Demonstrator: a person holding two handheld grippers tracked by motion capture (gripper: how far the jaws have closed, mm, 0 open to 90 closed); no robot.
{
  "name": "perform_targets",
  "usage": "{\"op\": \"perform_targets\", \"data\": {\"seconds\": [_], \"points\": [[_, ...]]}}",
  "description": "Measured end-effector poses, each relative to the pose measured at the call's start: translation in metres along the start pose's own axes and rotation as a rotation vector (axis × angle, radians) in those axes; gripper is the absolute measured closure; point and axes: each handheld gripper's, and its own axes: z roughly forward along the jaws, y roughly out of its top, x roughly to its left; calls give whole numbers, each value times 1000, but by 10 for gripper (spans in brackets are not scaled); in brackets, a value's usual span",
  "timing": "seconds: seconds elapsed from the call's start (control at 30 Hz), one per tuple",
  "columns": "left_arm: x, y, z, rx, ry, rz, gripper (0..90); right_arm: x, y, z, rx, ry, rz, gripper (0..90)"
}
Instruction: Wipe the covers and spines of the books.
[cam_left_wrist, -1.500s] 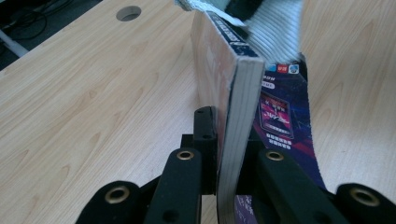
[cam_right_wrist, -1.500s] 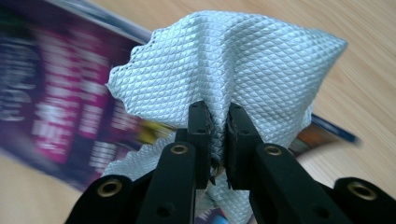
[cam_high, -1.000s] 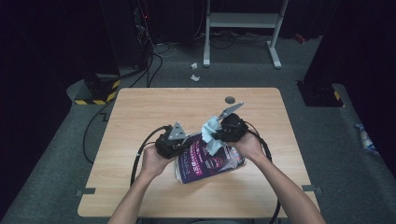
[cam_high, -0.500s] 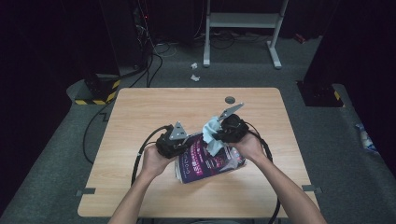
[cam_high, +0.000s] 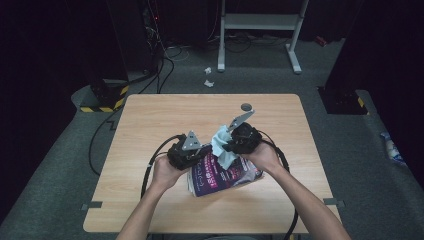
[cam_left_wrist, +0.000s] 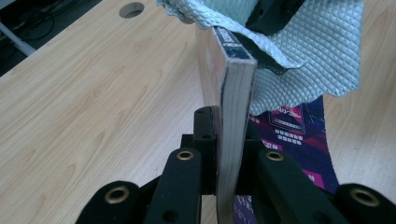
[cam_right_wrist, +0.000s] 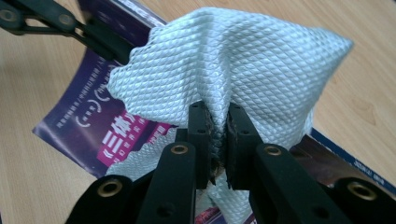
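A paperback book (cam_high: 220, 176) with a purple cover rests near the table's front middle, its left side lifted. My left gripper (cam_high: 199, 154) is shut on that raised edge; in the left gripper view the page block (cam_left_wrist: 232, 93) stands upright between the jaws of the left gripper (cam_left_wrist: 229, 136). My right gripper (cam_high: 227, 145) is shut on a pale green waffle-textured cloth (cam_high: 222, 149), which hangs onto the cover. In the right gripper view the cloth (cam_right_wrist: 233, 60) bunches out of the right gripper (cam_right_wrist: 218, 126) over the purple cover (cam_right_wrist: 93, 119).
The wooden table (cam_high: 150, 125) has a round cable hole (cam_high: 246, 106) near its far edge. Black cables (cam_high: 155, 160) trail from both grippers toward the front. On the floor behind stand a metal frame (cam_high: 260, 22) and a yellow-black striped base (cam_high: 102, 102).
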Motion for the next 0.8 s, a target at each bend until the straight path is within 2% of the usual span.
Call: {"op": "perform_targets", "data": {"seconds": [0.03, 0.07, 0.1, 0.13, 0.2, 0.27, 0.3, 0.4, 0.43, 0.47, 0.53, 0.67, 0.77, 0.8], "points": [[0, 0, 0, 0, 0, 0, 835, 0, 0, 0, 0, 0, 0, 823], [0, 1, 1, 3, -1, 1, 835, 9, 4, -2, -22, 23, -18, 823], [0, 1, 1, 3, -1, 1, 835, 9, 4, -2, -22, 23, -18, 823], [-1, 1, 1, 9, 3, 3, 835, 21, 12, -4, -43, 42, -65, 823], [-1, 1, 0, 9, 2, 1, 835, 25, 14, -5, -46, 44, -80, 823], [-2, -1, 0, 11, 4, 6, 834, 22, 14, -3, -47, 51, -79, 823], [-2, -1, -1, 10, 3, 10, 833, 20, 13, -2, -35, 38, -73, 823], [-1, -1, -1, 6, -3, 11, 834, 1, -1, 2, 8, -19, -16, 823], [-1, -1, -1, 6, -3, 11, 834, 1, -1, 2, 8, -19, -16, 823], [-2, 1, 0, 8, 0, 18, 834, -10, -10, 3, 14, -27, 25, 823], [-3, 2, 0, 11, 6, 25, 835, -10, -13, 3, 5, -28, 27, 823], [-4, 2, -2, -1, 2, 17, 835, 2, -7, -1, -17, -4, -23, 823], [-3, 2, -4, -6, -11, 10, 834, -3, -8, 0, -9, -2, -15, 823], [-1, 1, -5, -13, -28, -7, 834, -6, -10, 1, 11, -17, -1, 823]]}}
